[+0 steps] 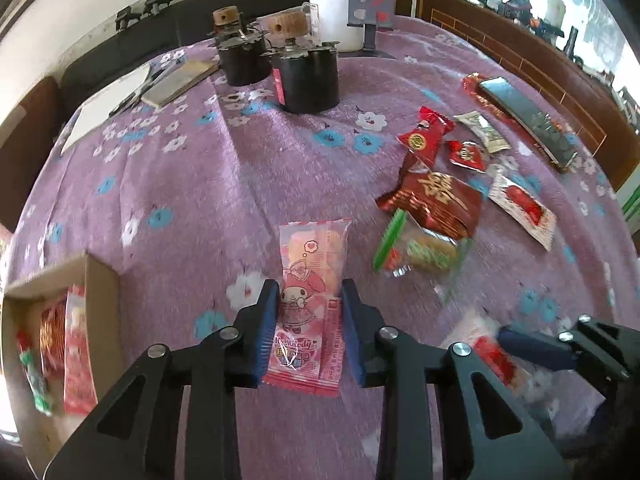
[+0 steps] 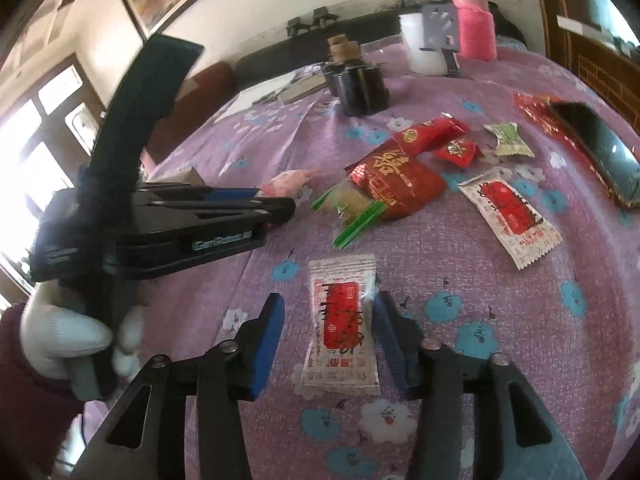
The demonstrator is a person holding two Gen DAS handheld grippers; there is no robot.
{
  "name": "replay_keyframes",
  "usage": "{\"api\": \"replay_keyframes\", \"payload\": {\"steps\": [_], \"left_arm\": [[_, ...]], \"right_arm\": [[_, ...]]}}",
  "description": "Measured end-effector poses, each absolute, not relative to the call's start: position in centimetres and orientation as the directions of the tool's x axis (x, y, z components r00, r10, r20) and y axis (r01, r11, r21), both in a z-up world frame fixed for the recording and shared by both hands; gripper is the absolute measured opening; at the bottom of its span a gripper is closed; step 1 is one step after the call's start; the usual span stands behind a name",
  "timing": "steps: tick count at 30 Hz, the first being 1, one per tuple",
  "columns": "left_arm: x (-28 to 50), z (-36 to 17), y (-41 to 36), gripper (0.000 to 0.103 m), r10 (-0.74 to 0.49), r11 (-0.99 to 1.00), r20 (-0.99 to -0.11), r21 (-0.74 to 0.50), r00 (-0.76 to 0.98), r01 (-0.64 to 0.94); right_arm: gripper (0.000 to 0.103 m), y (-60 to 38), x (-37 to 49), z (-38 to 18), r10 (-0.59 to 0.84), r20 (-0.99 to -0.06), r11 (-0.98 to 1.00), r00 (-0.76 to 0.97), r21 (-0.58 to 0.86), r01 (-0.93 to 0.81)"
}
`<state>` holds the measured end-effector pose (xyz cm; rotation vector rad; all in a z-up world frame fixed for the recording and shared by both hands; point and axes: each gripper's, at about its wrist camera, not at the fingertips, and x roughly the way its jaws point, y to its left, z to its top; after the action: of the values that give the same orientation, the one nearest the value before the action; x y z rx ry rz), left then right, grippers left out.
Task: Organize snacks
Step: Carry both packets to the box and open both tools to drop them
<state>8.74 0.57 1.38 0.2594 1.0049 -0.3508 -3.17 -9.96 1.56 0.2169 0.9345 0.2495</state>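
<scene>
My left gripper [image 1: 310,292] is shut on a pink cartoon-print snack packet [image 1: 316,248], its blue pads pressing the packet's two long edges just above the purple floral cloth. My right gripper [image 2: 329,300] is open around a white packet with a red label [image 2: 340,320] that lies flat on the cloth. A gap shows at the left pad, while the right pad is at the packet's edge. An open cardboard box [image 1: 102,292] with several packets inside stands to the left of my left gripper. From the right wrist view the left gripper [image 2: 276,206] is to the left, held by a white-gloved hand [image 2: 60,332].
Loose snacks lie to the right: a dark red bag [image 1: 436,200], a clear green-striped packet [image 1: 416,252], small red packets [image 1: 424,136] and another white-red packet [image 1: 524,210]. A phone [image 1: 524,116] lies far right. Two black canisters [image 1: 308,80], a white cup [image 1: 336,12] and a notebook [image 1: 180,80] stand at the back.
</scene>
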Motion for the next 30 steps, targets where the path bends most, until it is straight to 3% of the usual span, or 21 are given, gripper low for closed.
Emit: {"api": "replay_keyframes", "payload": {"steps": [3,11,19,30], "left_arm": [[7.5,2.7,2.5,0.028,-0.217,0.924,-0.844,-0.014,0.49,0.383],[2.7,6.8,10.4,0.028,-0.336,0.934,-0.768,-0.2,0.545,0.295],[1.9,5.8,21.6,0.028,-0.202,0.978,-0.799,-0.191,0.566,0.079],[4.4,1.6,29.4,0.028,-0.127,0.968,-0.856,-0.217,0.501,-0.125]], "right_arm": [[0.026,-9.9,-3.1,1.4,0.303,-0.763,0.95,0.57,0.287,-0.121],[0.025,-10.9,-3.4,1.9,0.297,-0.733,0.947,0.612,0.309,-0.09],[0.025,-10.0,-4.2,4.2,0.295,-0.698,0.947,0.653,0.303,-0.103],[0.025,0.1,-1.4,7.3,0.477,-0.707,0.879,0.521,0.395,-0.268]]}}
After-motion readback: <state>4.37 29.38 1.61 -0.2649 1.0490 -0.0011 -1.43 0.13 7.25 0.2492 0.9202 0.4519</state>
